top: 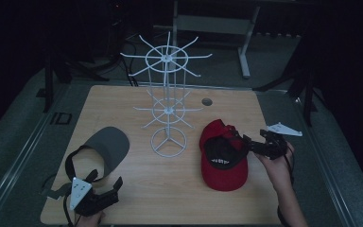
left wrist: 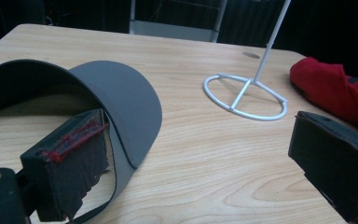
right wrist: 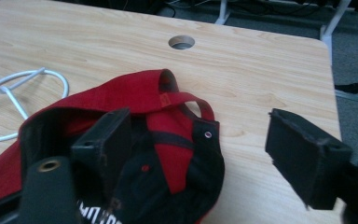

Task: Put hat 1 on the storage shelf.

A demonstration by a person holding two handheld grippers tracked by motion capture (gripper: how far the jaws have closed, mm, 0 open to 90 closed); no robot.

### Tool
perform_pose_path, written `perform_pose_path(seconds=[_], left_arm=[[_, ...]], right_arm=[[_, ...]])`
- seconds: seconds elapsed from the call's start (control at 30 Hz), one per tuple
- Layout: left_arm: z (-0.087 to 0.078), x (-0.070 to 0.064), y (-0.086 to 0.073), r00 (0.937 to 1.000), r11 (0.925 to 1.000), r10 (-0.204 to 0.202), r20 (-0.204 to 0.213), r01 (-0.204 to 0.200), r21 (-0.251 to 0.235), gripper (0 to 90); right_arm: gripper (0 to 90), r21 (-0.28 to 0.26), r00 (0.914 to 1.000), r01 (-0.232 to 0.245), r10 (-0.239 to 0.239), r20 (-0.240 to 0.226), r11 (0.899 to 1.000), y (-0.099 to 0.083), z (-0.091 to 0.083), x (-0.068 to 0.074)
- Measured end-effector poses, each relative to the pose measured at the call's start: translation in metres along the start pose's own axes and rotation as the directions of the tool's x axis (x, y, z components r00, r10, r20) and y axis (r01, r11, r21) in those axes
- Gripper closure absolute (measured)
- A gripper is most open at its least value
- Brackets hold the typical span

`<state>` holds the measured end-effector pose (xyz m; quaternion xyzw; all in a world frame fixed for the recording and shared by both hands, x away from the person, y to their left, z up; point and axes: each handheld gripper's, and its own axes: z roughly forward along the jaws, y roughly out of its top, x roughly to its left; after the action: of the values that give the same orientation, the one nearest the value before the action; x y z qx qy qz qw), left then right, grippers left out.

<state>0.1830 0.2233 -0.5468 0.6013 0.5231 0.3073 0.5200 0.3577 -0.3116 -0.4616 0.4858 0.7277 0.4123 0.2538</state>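
Centred on the bench (top: pixel 123 97): wire rack (top: pixel 168 113). Left of the rack, nearer the front edge: visor (top: pixel 105 150). Right of the rack: cap (top: pixel 223 156). Behind the rack, slightly right: cable hole (top: pixel 207 101).

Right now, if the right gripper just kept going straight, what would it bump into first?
Probably the red cap. The right gripper is open, one jaw already over the cap's rear opening, the other above bare table. Depth is hard to judge.
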Motion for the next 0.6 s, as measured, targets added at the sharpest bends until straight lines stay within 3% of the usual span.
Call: perform_pose_path(seconds=[0.17, 0.2, 0.33, 0.6], left_arm=[[0.000, -0.002, 0.001, 1.0000, 0.9999, 0.008, 0.004, -0.009, 0.012, 5.0], [0.000, -0.002, 0.001, 0.9999, 0.9999, 0.009, 0.006, -0.009, 0.012, 5.0], [0.000, -0.002, 0.001, 0.9999, 0.9999, 0.008, 0.006, -0.008, 0.015, 5.0], [0.001, -0.001, 0.001, 0.9998, 0.9994, 0.008, 0.017, -0.009, 0.035, 5.0]], right_arm=[[29.1, 0.024, 0.9999, 0.000, 0.000, -0.016, 1.000, 0.004, 0.015, -0.001], [31.1, 0.045, 0.9996, -0.006, 0.007, -0.029, 0.999, 0.004, 0.024, -0.001], [32.6, 0.083, 0.9990, -0.003, 0.006, -0.043, 0.997, 0.002, 0.036, -0.001], [34.3, 0.186, 0.9994, 0.004, 0.003, -0.035, 0.983, -0.015, 0.068, -0.002]])
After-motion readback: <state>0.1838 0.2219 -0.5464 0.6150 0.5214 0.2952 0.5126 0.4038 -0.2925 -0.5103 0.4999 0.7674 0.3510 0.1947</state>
